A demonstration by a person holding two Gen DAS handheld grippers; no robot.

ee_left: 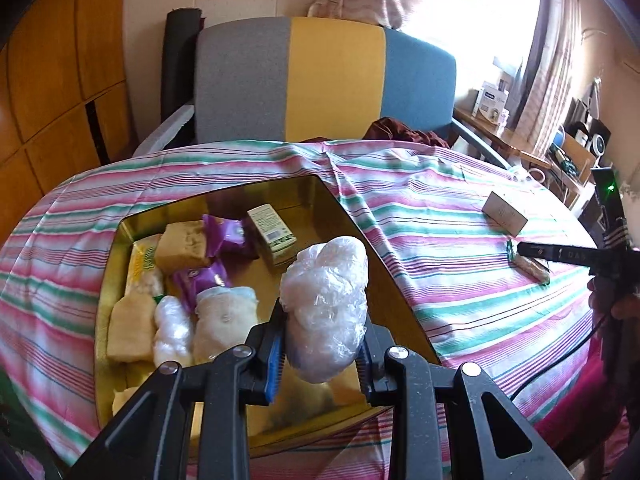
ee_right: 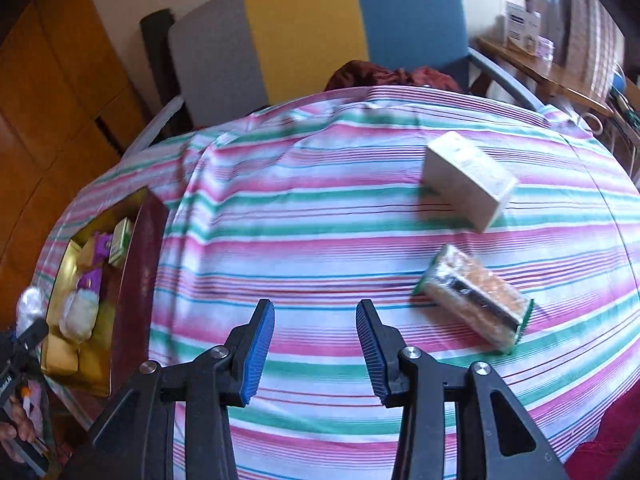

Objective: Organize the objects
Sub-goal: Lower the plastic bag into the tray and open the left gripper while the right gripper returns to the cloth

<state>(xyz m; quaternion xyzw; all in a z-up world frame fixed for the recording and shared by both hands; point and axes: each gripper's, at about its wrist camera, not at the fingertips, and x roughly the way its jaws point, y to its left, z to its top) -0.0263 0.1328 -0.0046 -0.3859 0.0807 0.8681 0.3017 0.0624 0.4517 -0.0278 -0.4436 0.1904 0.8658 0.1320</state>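
Since the left gripper (ee_left: 320,344) is clamped on a plastic-wrapped bundle (ee_left: 326,312) over the tin (ee_left: 336,200) for drop-in, the right gripper (ee_right: 316,344) stands part-open and empty, nearing the bar (ee_right: 476,300) by the cloth's (ee_right: 320,216) right edge.

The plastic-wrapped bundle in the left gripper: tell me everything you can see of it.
The bundle is a lumpy, pale mass wrapped in crinkled clear plastic film, glossy where the window light hits it. What is inside cannot be told. It stands roughly upright, clamped low on its sides between the blue pads of the left gripper, its top bulging above them. It hangs over the gold tin, touching nothing else. A similar smaller bundle lies in the tin.
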